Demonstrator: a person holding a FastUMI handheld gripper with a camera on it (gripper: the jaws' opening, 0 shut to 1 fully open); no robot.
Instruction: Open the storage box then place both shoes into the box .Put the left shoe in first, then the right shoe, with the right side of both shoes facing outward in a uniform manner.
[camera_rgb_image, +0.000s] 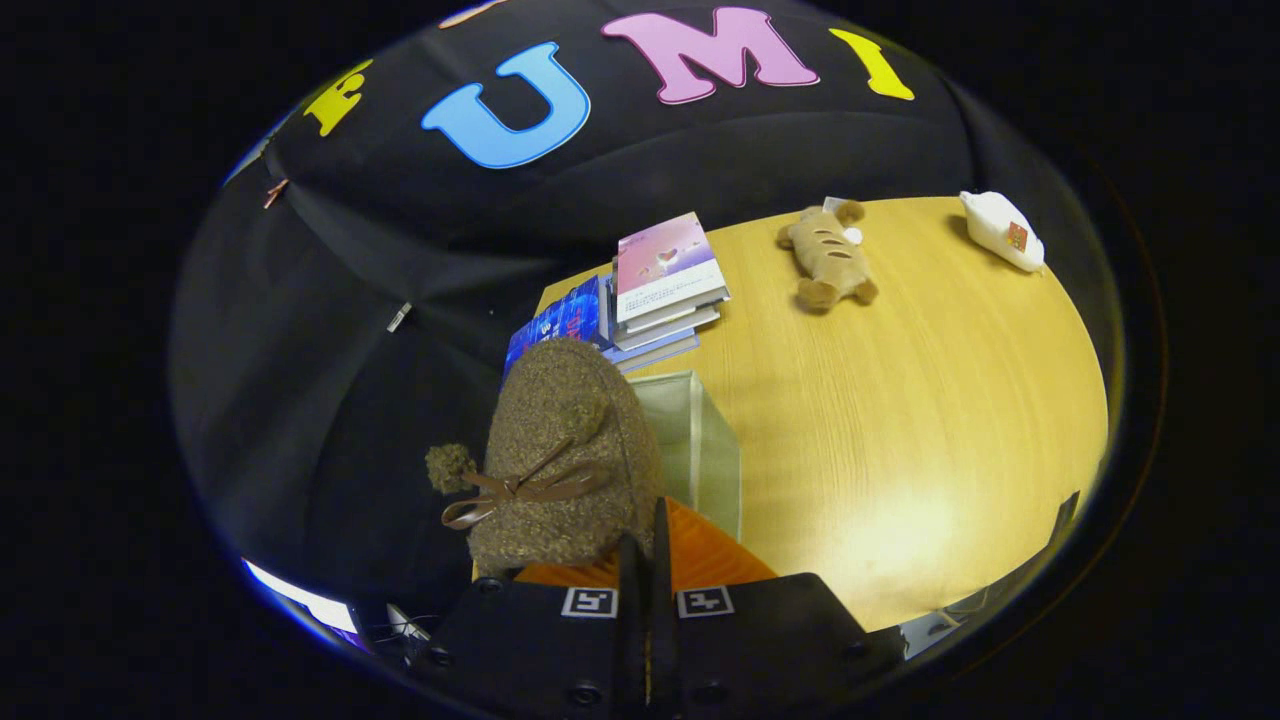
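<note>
A brown fuzzy shoe (560, 450) with a brown ribbon bow and a small pom-pom hangs just ahead of my gripper (645, 560). Its toe points away from me, and its orange lining (705, 555) shows at the heel. The fingers are shut close together, pinching the rim of the shoe's opening. Behind the shoe and to its right stands the clear storage box (700, 440) on the wooden table (900, 420). The shoe hides the box's left part, and I cannot tell how its lid stands.
A stack of books (665, 285) and a blue packet (560, 320) lie beyond the box at the table's far left corner. A tan plush toy (830, 260) and a white object (1003, 232) rest near the far edge. The black cloth wall rises behind.
</note>
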